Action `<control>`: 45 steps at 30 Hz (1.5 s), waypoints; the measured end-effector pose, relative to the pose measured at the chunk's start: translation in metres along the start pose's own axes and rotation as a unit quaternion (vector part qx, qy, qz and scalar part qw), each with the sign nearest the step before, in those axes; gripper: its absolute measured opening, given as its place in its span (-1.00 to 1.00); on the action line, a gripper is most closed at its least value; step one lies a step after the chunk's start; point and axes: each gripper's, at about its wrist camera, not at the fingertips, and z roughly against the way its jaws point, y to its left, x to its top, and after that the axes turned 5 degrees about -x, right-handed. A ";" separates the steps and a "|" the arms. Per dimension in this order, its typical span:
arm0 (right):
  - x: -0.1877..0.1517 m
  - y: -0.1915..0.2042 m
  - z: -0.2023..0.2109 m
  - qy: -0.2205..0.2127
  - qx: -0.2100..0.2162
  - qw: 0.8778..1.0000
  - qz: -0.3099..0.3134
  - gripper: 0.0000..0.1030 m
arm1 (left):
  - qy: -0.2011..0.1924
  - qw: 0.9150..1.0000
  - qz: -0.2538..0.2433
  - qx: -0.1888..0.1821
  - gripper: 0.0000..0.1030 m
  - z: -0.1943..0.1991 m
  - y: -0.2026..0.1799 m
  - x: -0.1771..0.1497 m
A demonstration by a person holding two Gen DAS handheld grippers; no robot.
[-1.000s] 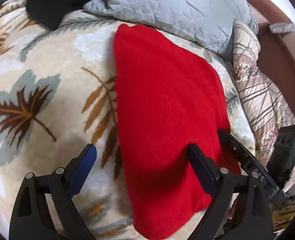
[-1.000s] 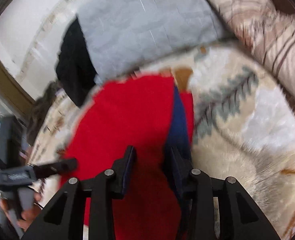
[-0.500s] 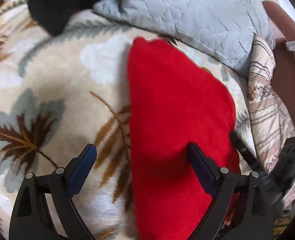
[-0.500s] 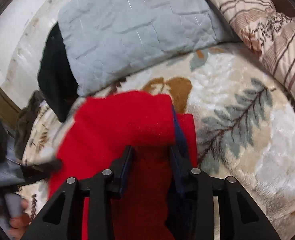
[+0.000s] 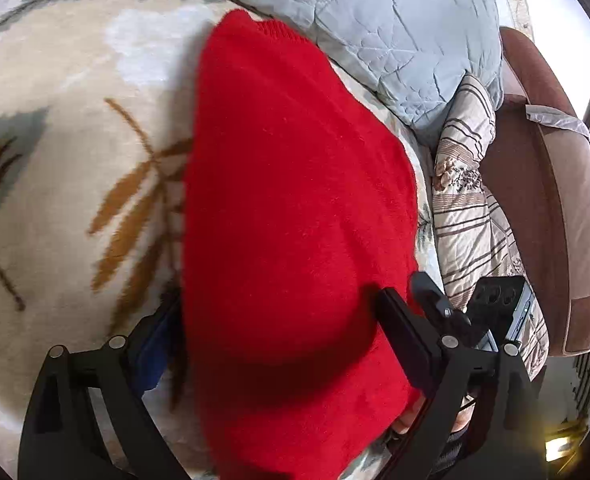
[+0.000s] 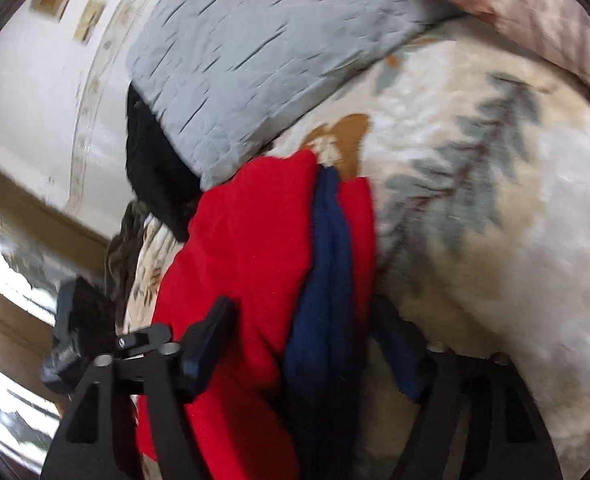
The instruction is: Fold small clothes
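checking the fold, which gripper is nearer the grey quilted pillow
Hard to call. Left gripper and right gripper both straddle the near end of the red sweater, whose far end reaches the grey quilted pillow.

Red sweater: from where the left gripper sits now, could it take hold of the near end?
Probably yes. The left gripper is open, and its fingers straddle the near end of the red sweater, which lies on the leaf-print blanket. Nothing sits between them, though the spread looks barely wider than the fabric.
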 end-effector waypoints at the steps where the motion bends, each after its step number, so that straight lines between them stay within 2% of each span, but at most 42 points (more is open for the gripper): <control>1: 0.001 0.005 -0.003 0.010 0.003 1.000 0.010 0.69 | -0.001 1.000 0.003 -0.001 0.83 -0.002 -0.001 0.001; 4: 0.006 0.014 -0.013 0.031 -0.012 0.999 0.029 0.68 | -0.010 1.000 0.016 0.001 0.83 -0.002 -0.003 0.002; 5: 0.006 0.015 -0.013 0.032 -0.016 0.999 0.029 0.47 | -0.013 1.000 0.018 0.002 0.76 -0.001 -0.003 0.002; 6: 0.006 0.015 -0.014 0.032 -0.017 0.999 0.028 0.09 | -0.020 1.000 0.017 0.013 0.56 0.001 -0.004 0.001; 7: 0.004 0.015 -0.013 0.035 -0.015 0.999 0.026 0.02 | -0.023 0.999 0.013 0.021 0.49 0.003 -0.005 0.000; 9: -0.001 0.020 -0.010 0.020 -0.014 0.999 0.040 -0.15 | -0.029 0.999 0.005 0.030 0.20 0.007 -0.005 -0.001; 12: -0.006 0.029 -0.003 0.003 -0.026 0.998 0.061 -0.22 | -0.043 0.998 -0.020 0.038 0.05 0.019 -0.016 -0.008; 18: -0.021 0.060 0.023 -0.041 -0.035 0.996 0.074 -0.25 | -0.067 0.994 -0.048 0.067 0.04 0.049 -0.031 -0.027; 21: -0.038 0.077 0.033 -0.055 -0.025 0.995 0.077 -0.25 | -0.080 0.992 -0.058 0.075 0.04 0.072 -0.034 -0.042; 25: -0.060 0.098 0.040 -0.055 -0.007 0.996 0.074 -0.25 | -0.096 0.988 -0.068 0.095 0.04 0.104 -0.029 -0.062; 29: -0.080 0.119 0.034 -0.045 0.009 0.996 0.076 -0.24 | -0.102 0.988 -0.054 0.103 0.04 0.129 -0.009 -0.077; 32: -0.098 0.130 0.025 -0.034 0.023 0.996 0.074 -0.24 | -0.103 0.989 -0.029 0.099 0.04 0.141 0.017 -0.087; 36: -0.123 0.131 0.003 -0.007 0.029 0.998 0.063 -0.23 | -0.090 0.992 0.015 0.090 0.11 0.136 0.061 -0.104; 37: -0.129 0.128 -0.004 0.003 0.026 0.998 0.062 -0.22 | -0.089 0.992 0.026 0.082 0.16 0.131 0.074 -0.108; 39: -0.136 0.120 -0.014 0.011 0.009 0.998 0.058 -0.15 | -0.104 0.993 0.034 0.043 0.26 0.131 0.086 -0.115; 40: -0.135 0.117 -0.014 0.012 0.015 0.999 0.049 -0.13 | -0.110 0.993 0.036 0.031 0.26 0.131 0.090 -0.116; 42: -0.132 0.112 -0.010 0.016 0.020 0.999 0.027 -0.05 | -0.103 0.994 0.036 0.024 0.25 0.135 0.087 -0.115; 44: -0.127 0.105 0.007 -0.013 0.010 1.000 0.000 0.01 | -0.114 0.993 0.023 0.020 0.22 0.148 0.080 -0.113; 45: -0.124 0.103 0.016 -0.034 0.003 0.999 -0.011 0.00 | -0.136 0.990 0.008 0.025 0.22 0.161 0.074 -0.112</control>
